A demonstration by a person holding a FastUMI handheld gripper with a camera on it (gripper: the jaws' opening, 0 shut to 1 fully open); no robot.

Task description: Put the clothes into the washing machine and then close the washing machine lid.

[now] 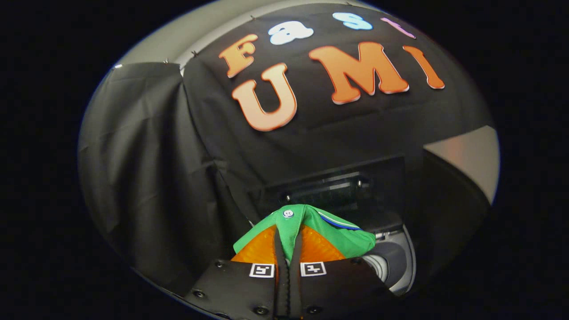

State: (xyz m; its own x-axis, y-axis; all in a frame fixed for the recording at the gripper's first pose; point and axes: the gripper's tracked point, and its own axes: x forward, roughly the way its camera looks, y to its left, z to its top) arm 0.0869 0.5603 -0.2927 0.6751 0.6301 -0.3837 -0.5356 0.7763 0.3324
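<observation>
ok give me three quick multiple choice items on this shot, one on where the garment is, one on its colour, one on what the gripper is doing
1. Where is the garment?
A. lying inside the washing machine drum
B. pinched between the fingers, held above the machine
C. draped over the booth wall

2. What is its main colour?
A. green
B. red
C. white

3. What state is the gripper in?
A. wide open
B. shut on nothing
C. shut on the garment

Answers:
1 B: the fabric rises from between the two fingers, with the open washing machine beyond and below it.
2 A: the cloth is green, with a white button and a blue stripe.
3 C: both fingers press together with the green fabric caught in the narrow gap.
</observation>
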